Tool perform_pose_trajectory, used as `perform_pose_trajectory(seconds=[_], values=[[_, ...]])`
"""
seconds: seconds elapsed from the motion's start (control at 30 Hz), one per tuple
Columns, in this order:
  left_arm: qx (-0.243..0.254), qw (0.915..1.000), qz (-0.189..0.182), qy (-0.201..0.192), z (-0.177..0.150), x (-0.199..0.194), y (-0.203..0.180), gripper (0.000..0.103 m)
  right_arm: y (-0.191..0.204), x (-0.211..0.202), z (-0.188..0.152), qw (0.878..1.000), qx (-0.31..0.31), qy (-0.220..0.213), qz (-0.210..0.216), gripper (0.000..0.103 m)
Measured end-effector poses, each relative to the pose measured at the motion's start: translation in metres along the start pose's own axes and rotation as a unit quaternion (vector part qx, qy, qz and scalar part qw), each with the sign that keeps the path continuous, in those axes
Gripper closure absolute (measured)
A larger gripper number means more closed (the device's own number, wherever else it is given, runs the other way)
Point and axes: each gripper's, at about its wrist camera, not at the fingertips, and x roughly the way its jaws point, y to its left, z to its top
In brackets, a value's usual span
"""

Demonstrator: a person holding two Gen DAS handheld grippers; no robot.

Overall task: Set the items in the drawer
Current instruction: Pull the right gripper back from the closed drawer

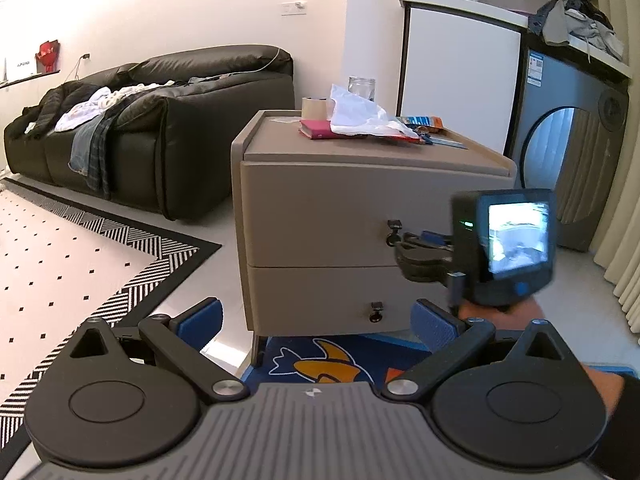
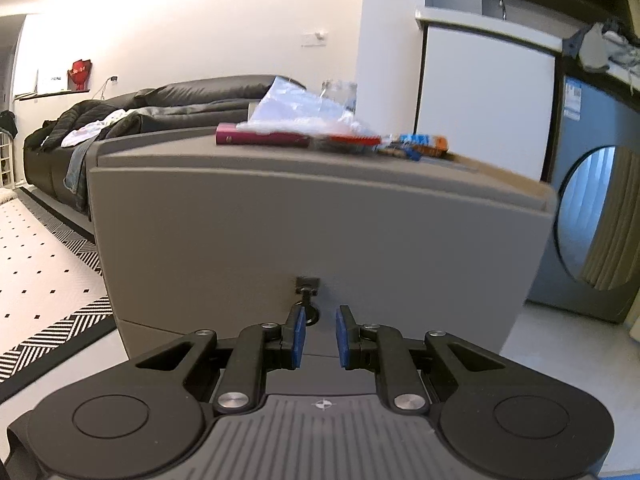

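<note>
A grey nightstand [image 1: 360, 160] has a shut top drawer [image 1: 320, 216] and a shut lower drawer [image 1: 320, 296], each with a small black ring pull. On its top lie a magenta book [image 1: 318, 129], a white plastic bag [image 1: 360, 116], a blue-orange snack packet [image 1: 422, 121], a tape roll [image 1: 314, 106] and a glass jar [image 1: 362, 87]. My left gripper [image 1: 318, 316] is wide open in front of the lower drawer, holding nothing. My right gripper [image 2: 320, 336] is narrowly open just short of the top drawer's ring pull [image 2: 307, 300], which hangs by its left pad.
A dark sofa [image 1: 160, 128] strewn with clothes stands to the left, behind a black-and-white rug [image 1: 60, 260]. A white cabinet [image 1: 460, 80] and a washing machine [image 1: 572, 168] stand behind and right of the nightstand. A blue fish mat [image 1: 328, 364] lies under it. Curtains [image 1: 624, 240] hang at far right.
</note>
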Motion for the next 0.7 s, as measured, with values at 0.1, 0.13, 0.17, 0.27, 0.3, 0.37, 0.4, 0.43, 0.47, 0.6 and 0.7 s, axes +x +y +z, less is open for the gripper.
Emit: perform_pose_trajectory(seconds=[0.1, 0.13, 0.17, 0.27, 0.3, 0.37, 0.4, 0.43, 0.47, 0.6, 0.7], values=[[0.001, 1.0000, 0.000, -0.001, 0.002, 0.003, -0.001, 0.000, -0.008, -0.014, 0.003, 1.000, 0.003, -0.011, -0.003, 0.085], [0.001, 1.0000, 0.000, -0.002, 0.003, 0.004, -0.001, 0.000, -0.011, -0.019, 0.004, 1.000, 0.005, -0.013, -0.004, 0.083], [0.001, 1.0000, 0.000, -0.002, 0.004, 0.005, -0.001, 0.000, -0.015, -0.024, 0.006, 1.000, 0.007, -0.014, -0.004, 0.081], [0.000, 1.0000, -0.002, -0.001, 0.004, 0.008, -0.002, 0.000, -0.024, -0.039, 0.008, 1.000, 0.007, -0.018, -0.004, 0.068], [0.001, 1.0000, 0.000, 0.000, 0.005, 0.009, -0.003, 0.000, -0.027, -0.044, 0.008, 1.000, 0.007, -0.020, -0.004, 0.065], [0.004, 1.0000, 0.005, 0.001, 0.007, 0.010, -0.005, 0.000, -0.033, -0.056, 0.008, 1.000, 0.007, -0.020, -0.004, 0.052], [0.006, 1.0000, 0.007, 0.001, 0.007, 0.011, -0.006, 0.000, -0.036, -0.062, 0.008, 1.000, 0.008, -0.021, -0.004, 0.049], [0.007, 0.9999, 0.010, 0.002, 0.008, 0.012, -0.007, 0.000, -0.039, -0.067, 0.008, 1.000, 0.009, -0.021, -0.005, 0.044], [0.005, 1.0000, 0.008, 0.001, 0.009, 0.012, -0.007, 0.000, -0.041, -0.072, 0.008, 1.000, 0.011, -0.022, -0.006, 0.040], [0.000, 1.0000, 0.003, -0.001, 0.010, 0.014, -0.008, 0.000, -0.051, -0.090, 0.010, 1.000, 0.021, -0.020, -0.007, 0.040], [0.000, 1.0000, 0.002, -0.005, 0.013, 0.014, -0.010, 0.000, -0.056, -0.099, 0.009, 0.999, 0.026, -0.017, -0.011, 0.040]])
